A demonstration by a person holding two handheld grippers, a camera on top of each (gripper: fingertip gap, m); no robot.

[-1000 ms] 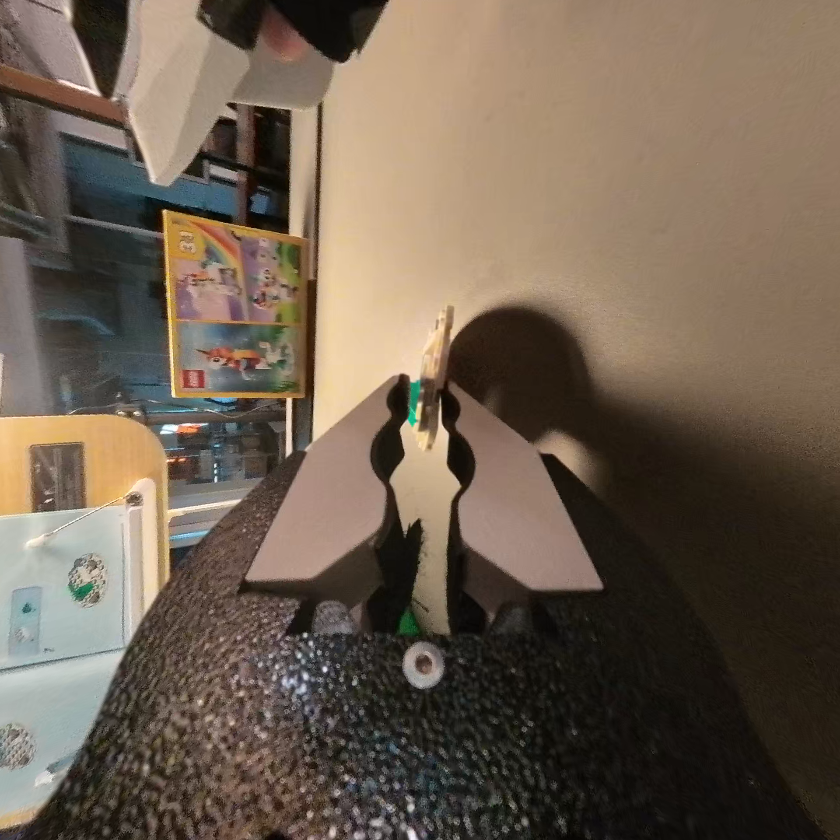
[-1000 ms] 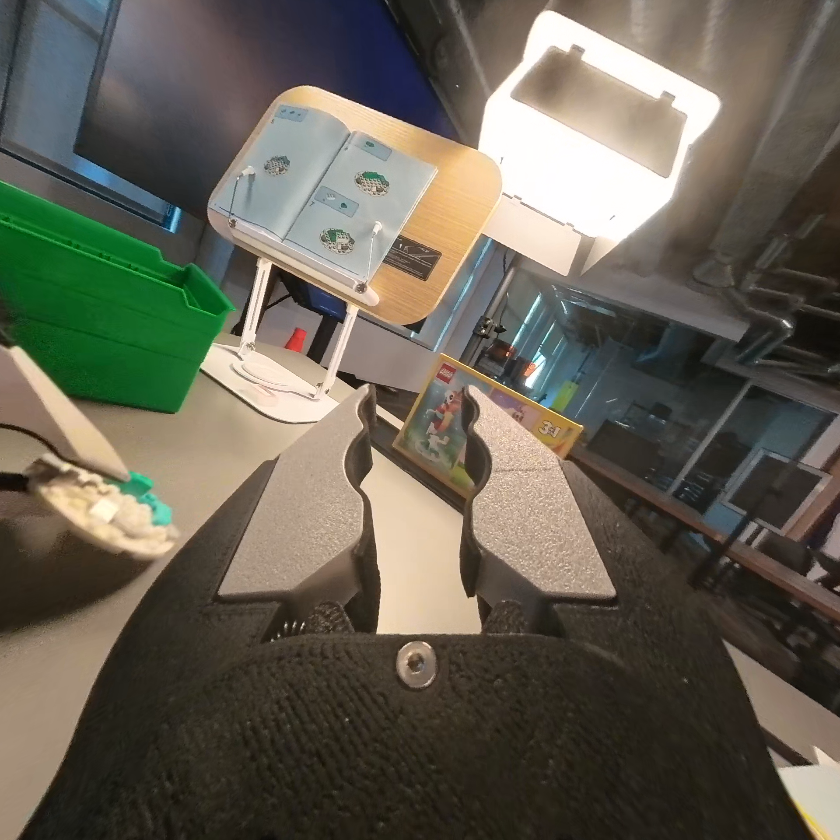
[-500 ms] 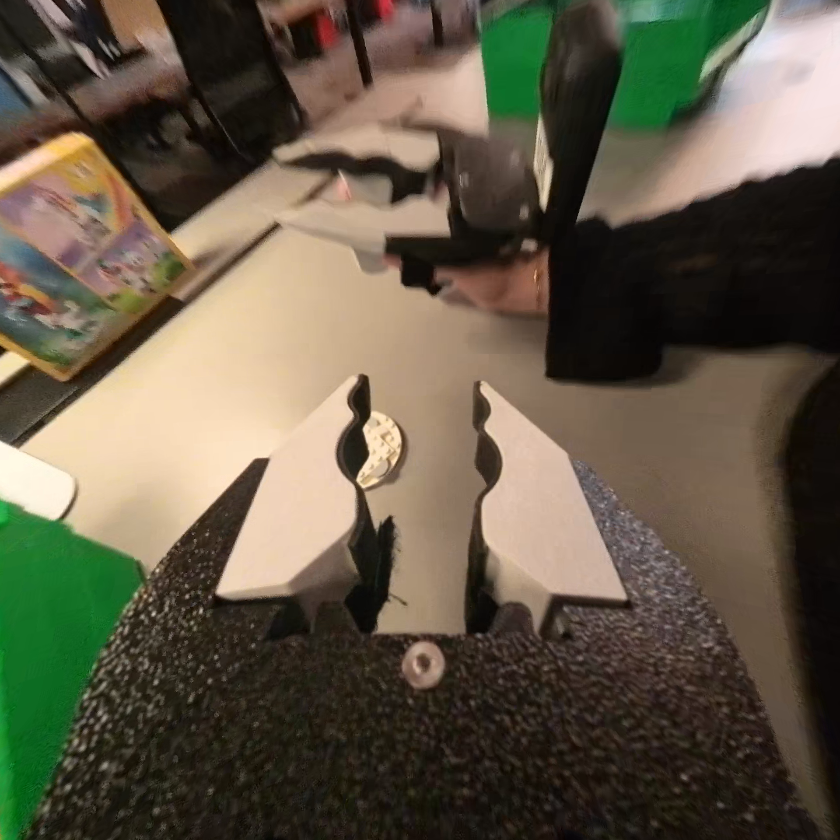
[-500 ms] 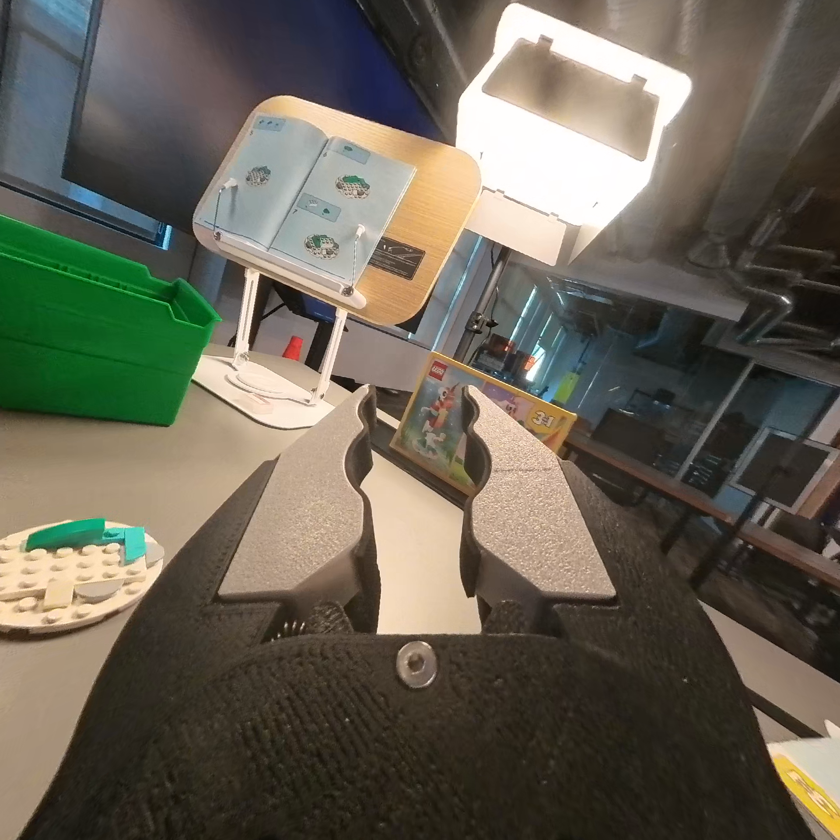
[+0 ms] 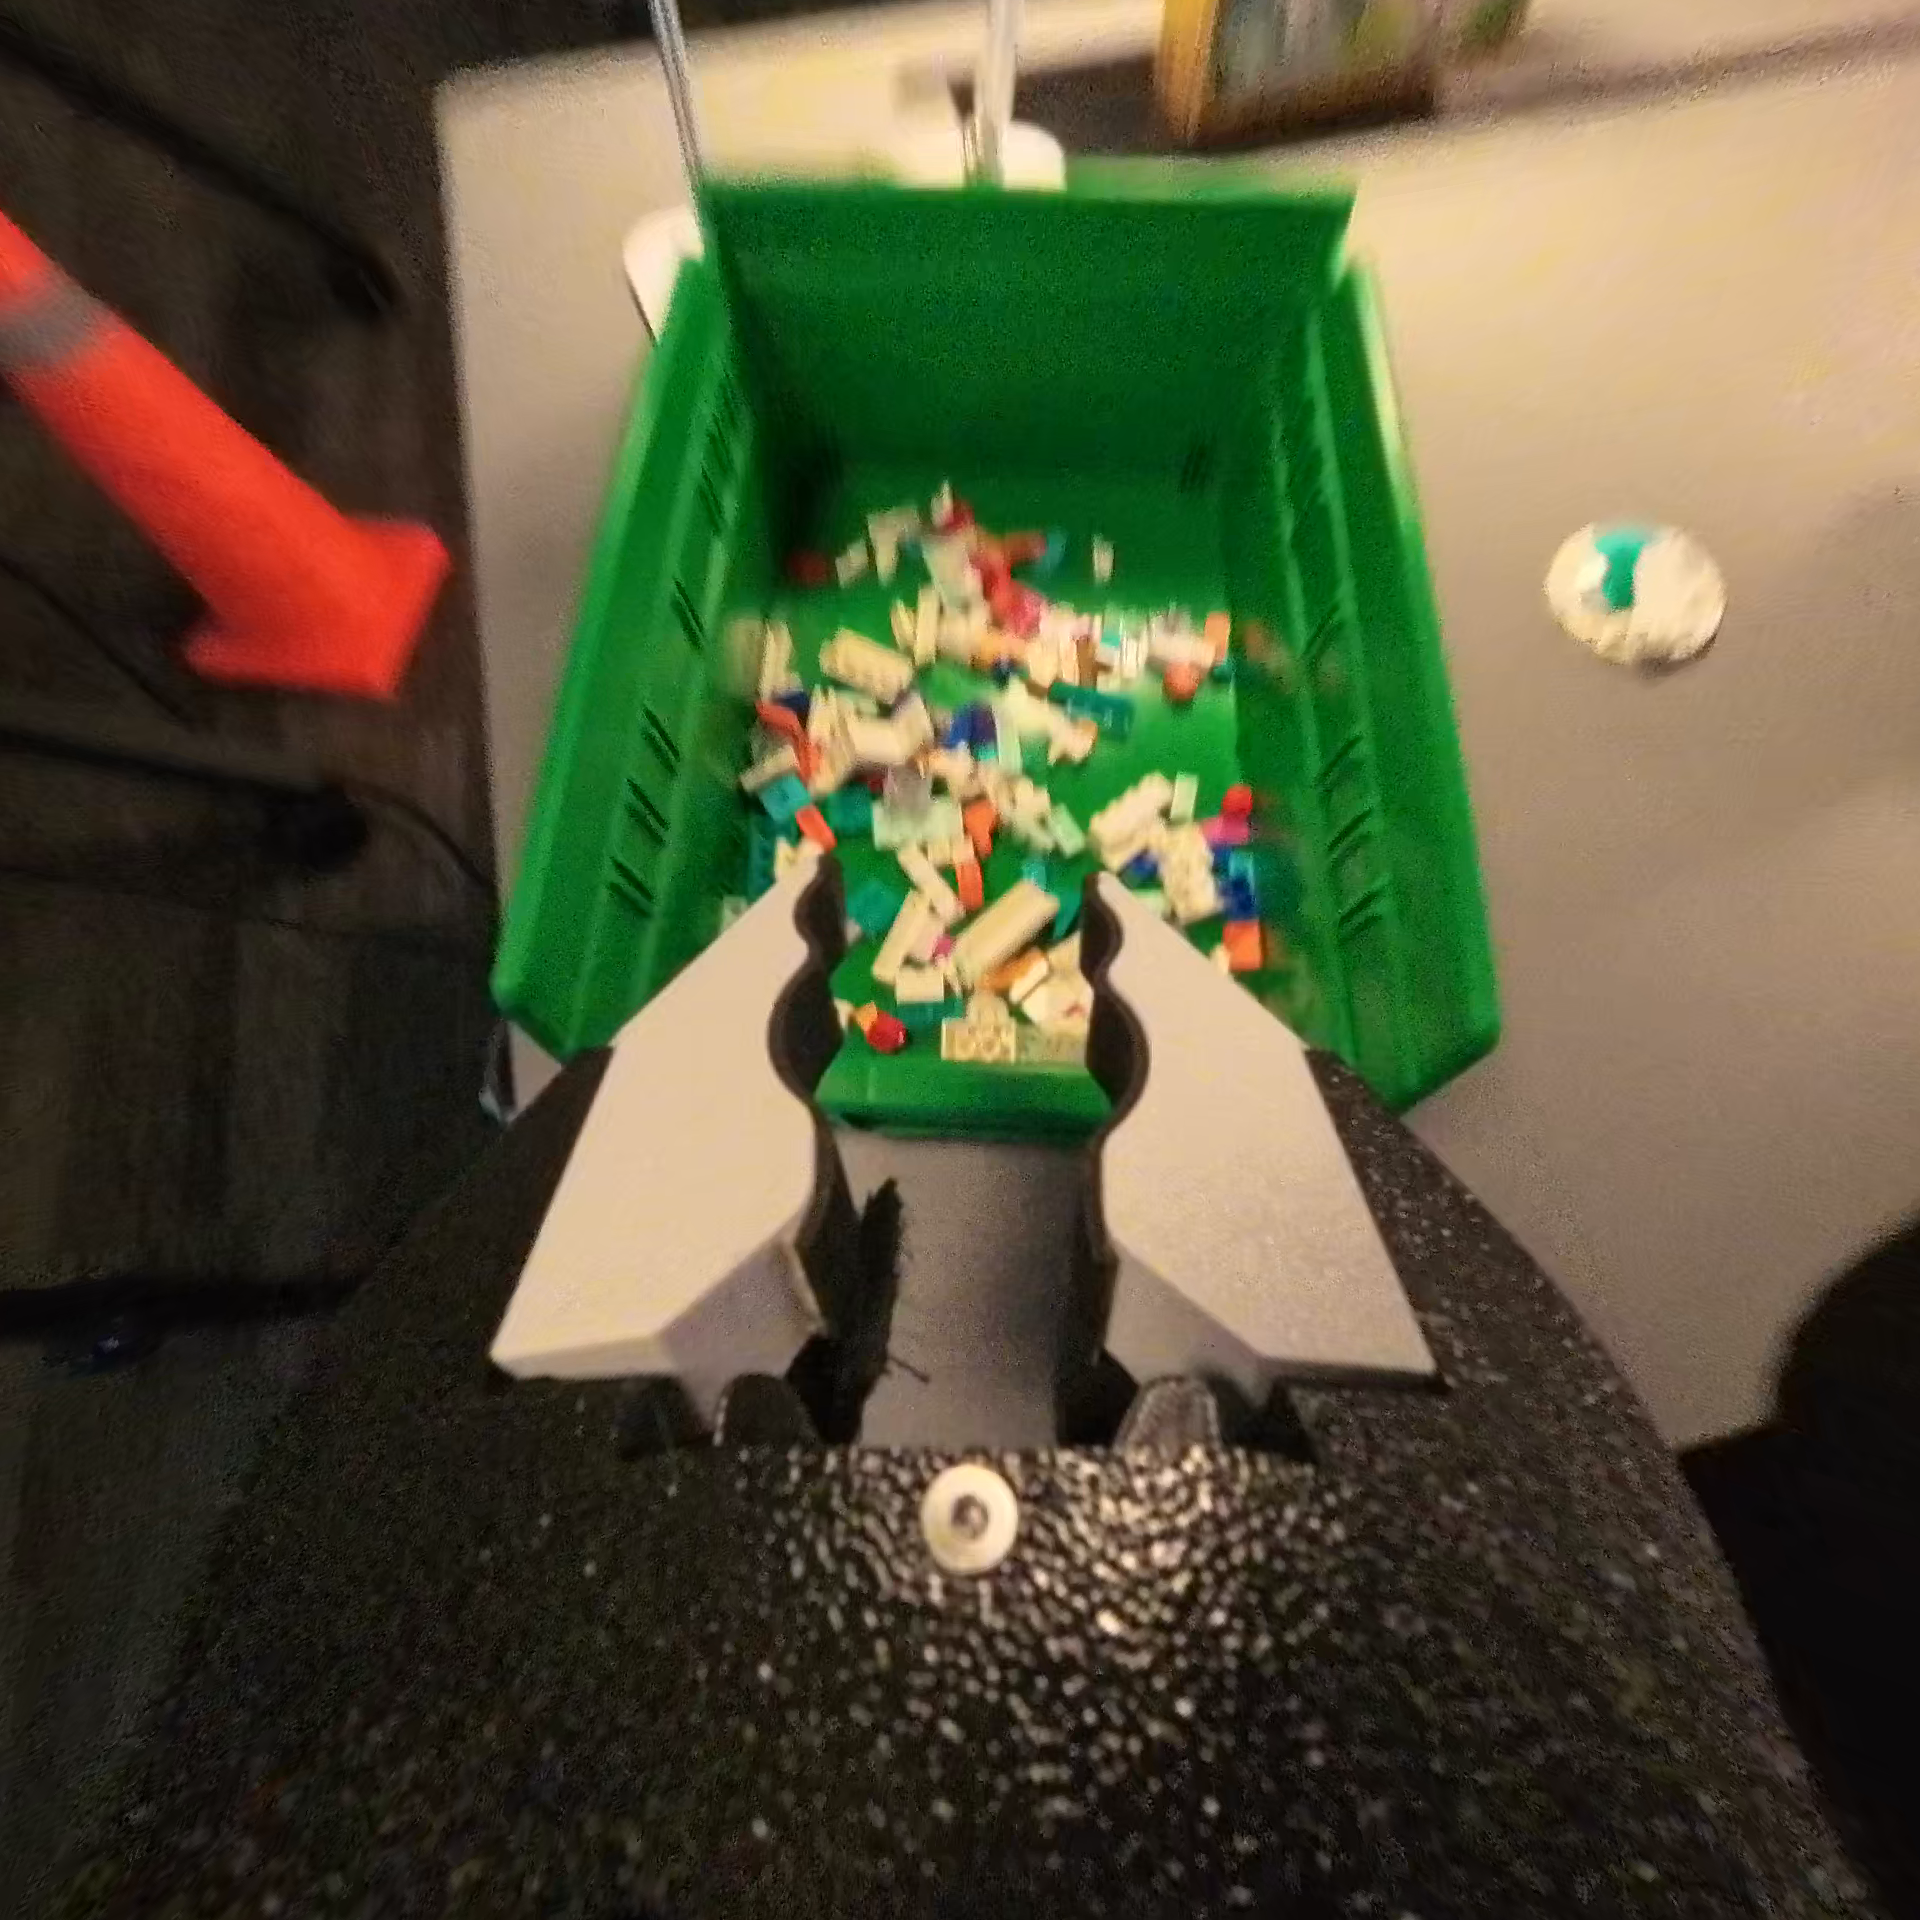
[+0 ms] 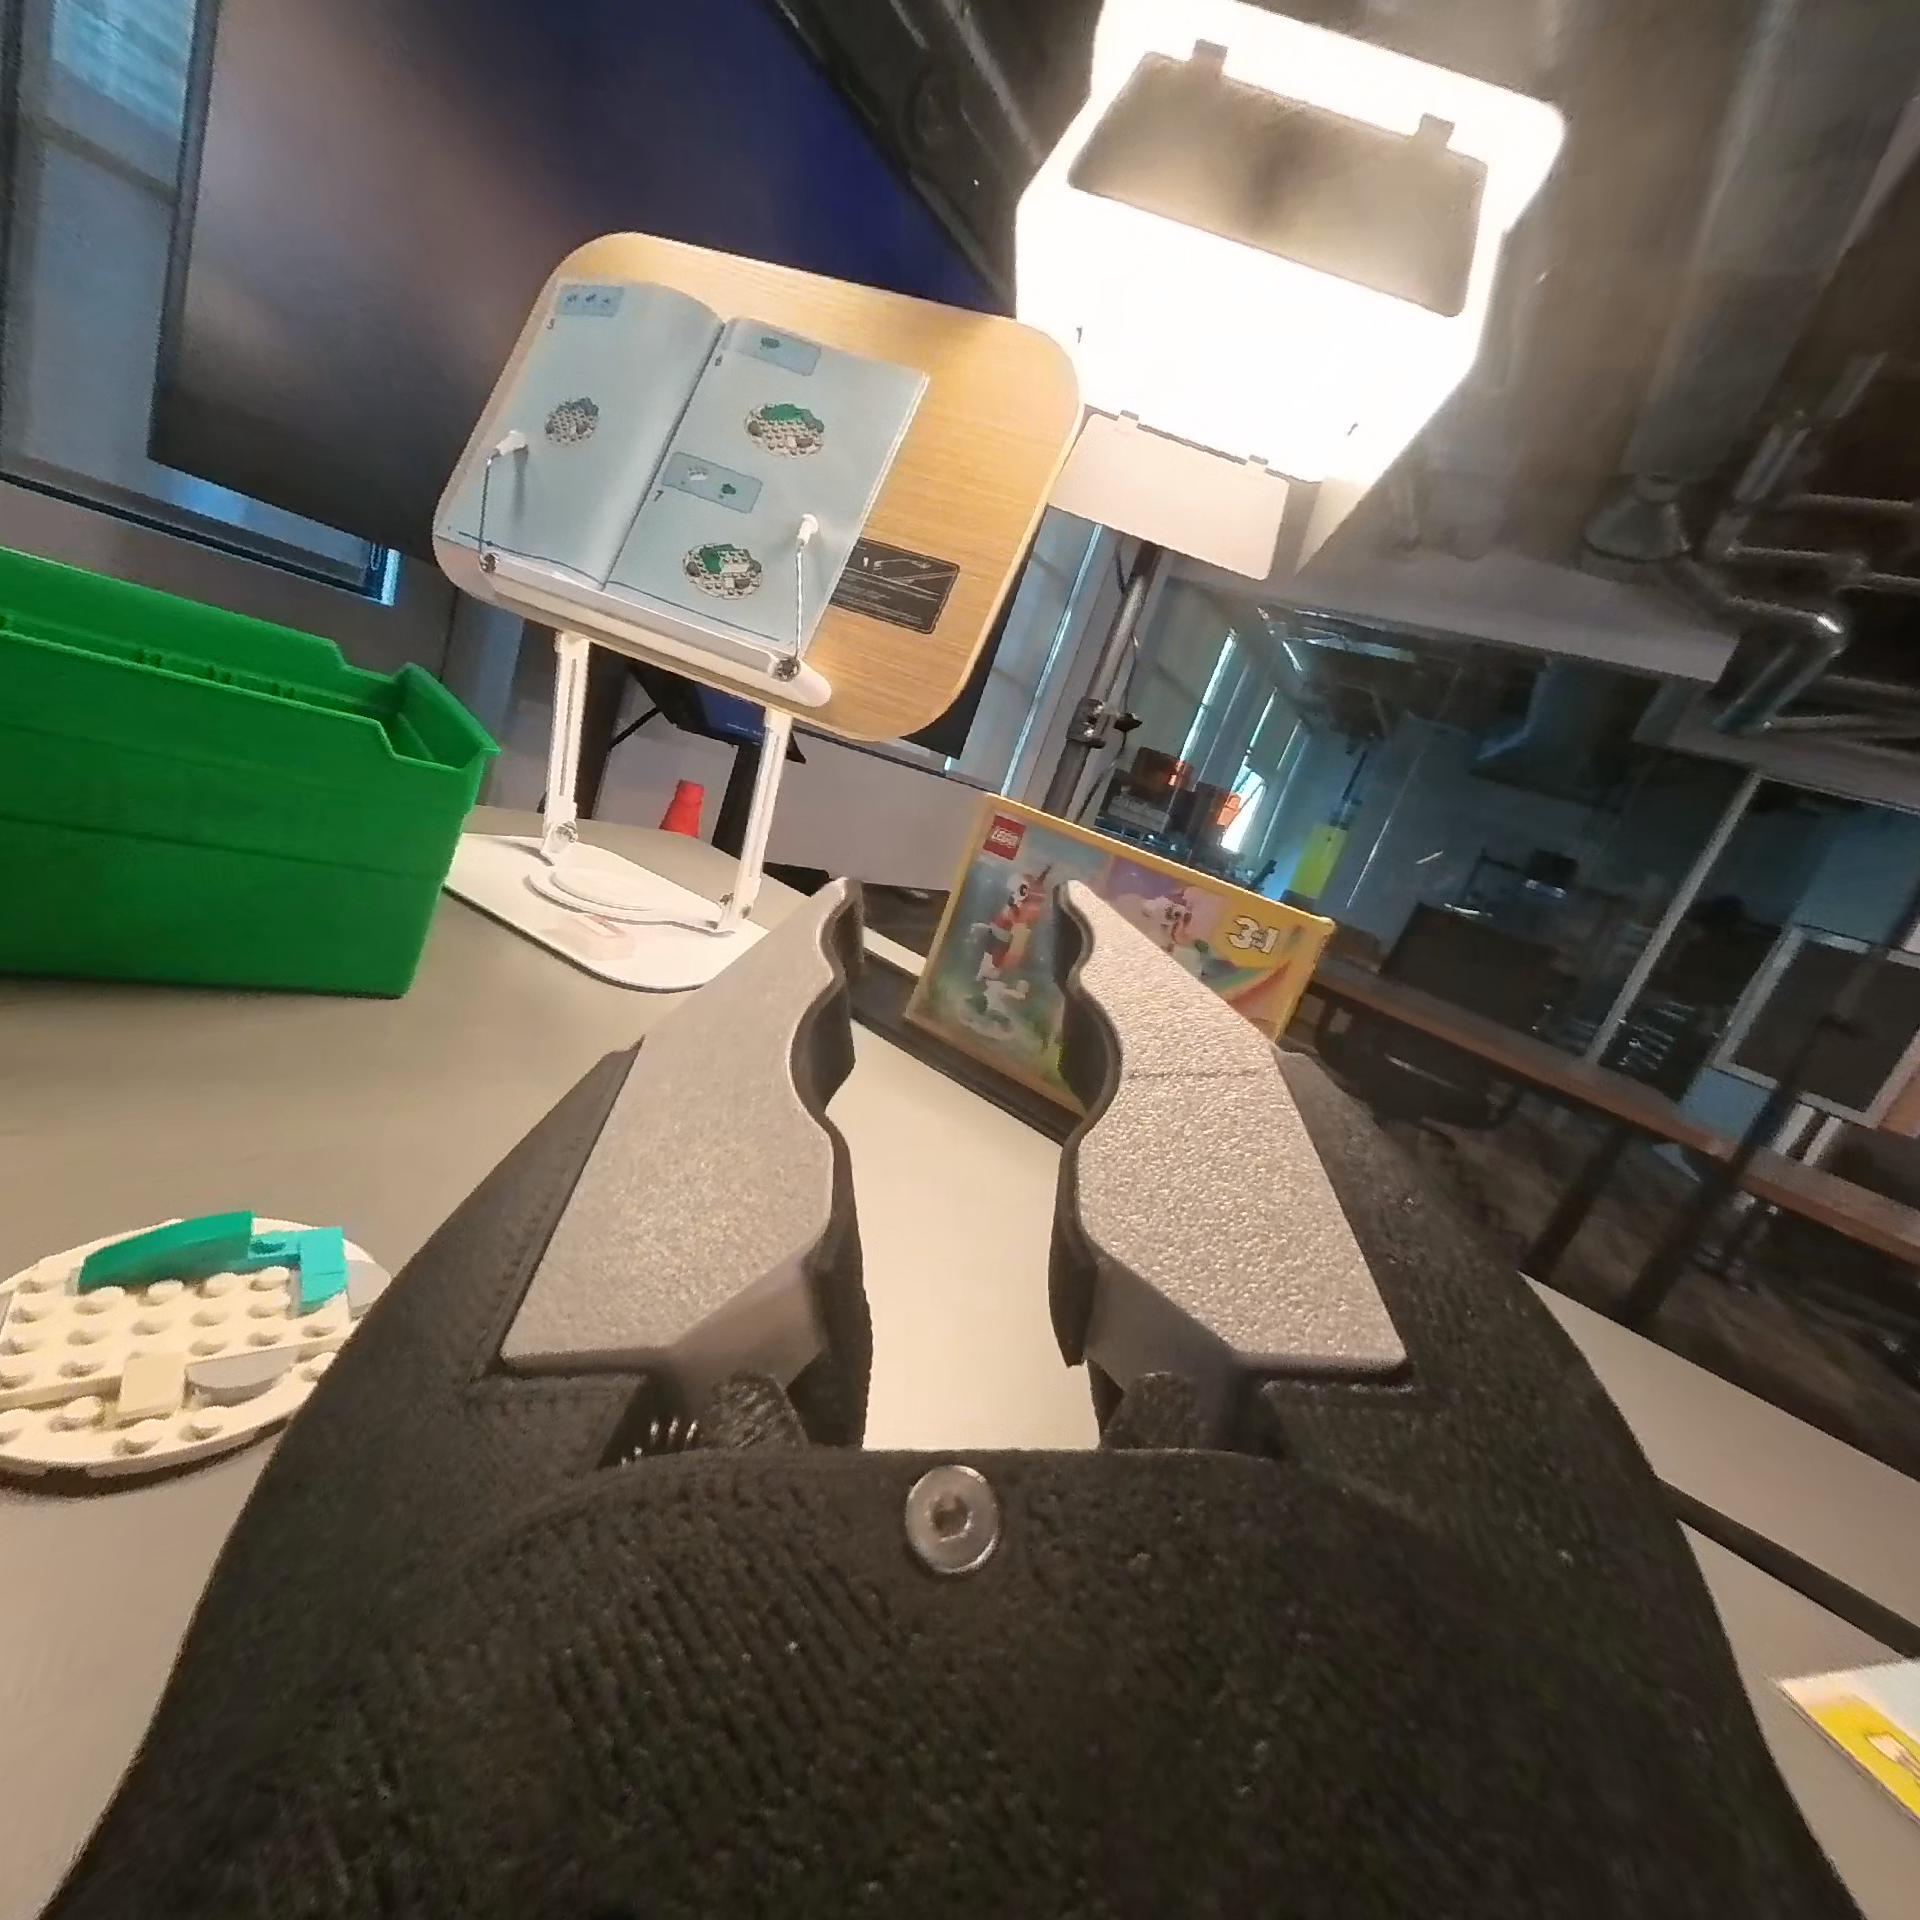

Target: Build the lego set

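Note:
A round white studded plate [image 6: 156,1351] with teal pieces on top lies flat on the grey table, left of my right gripper [image 6: 956,899], which is open and empty and points up toward the set's box. The plate also shows in the left wrist view [image 5: 1633,590], right of the green bin [image 5: 665,623]. The bin holds several loose bricks [image 5: 987,769] of many colours. My left gripper [image 5: 961,873] is open and empty, above the bin's near end and looking down into it. The left wrist view is blurred.
An open instruction booklet [image 6: 686,457] rests on a wooden stand behind the green bin [image 6: 208,831]. The yellow set box [image 6: 1122,987] stands at the table's far edge. An orange cone [image 5: 208,457] lies on the floor left of the table. A paper corner [image 6: 1860,1745] lies at the right. The tips of one gripper are about 45 cm away from the tips of the other. The round white studded plate [image 6: 156,1351] lies some 15 cm from my right tips, 35 cm from my left tips. Look for it in the left wrist view [image 5: 1670,591] too.
My left gripper let go of the round plate, which now lies on the table, and swung over to the green bin. My right gripper stayed open and moved only slightly.

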